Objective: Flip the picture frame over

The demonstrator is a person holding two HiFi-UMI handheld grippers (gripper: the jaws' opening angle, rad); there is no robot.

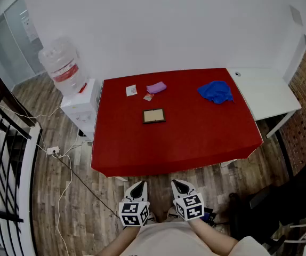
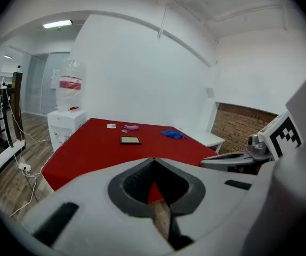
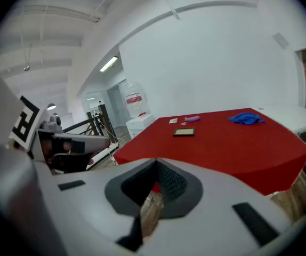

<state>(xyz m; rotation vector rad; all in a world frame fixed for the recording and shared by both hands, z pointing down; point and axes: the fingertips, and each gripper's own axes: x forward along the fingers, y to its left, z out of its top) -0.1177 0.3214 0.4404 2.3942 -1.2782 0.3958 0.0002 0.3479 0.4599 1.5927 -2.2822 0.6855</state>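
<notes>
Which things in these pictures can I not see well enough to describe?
Picture frame: too small in every view to tell which face is up.
White card: its print is too small, head view.
Small item beside the card: too small to name, head view.

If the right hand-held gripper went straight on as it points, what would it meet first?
The right hand-held gripper would probably meet the hanging near edge of the red tablecloth, or the wooden floor beneath; depth is unclear.
</notes>
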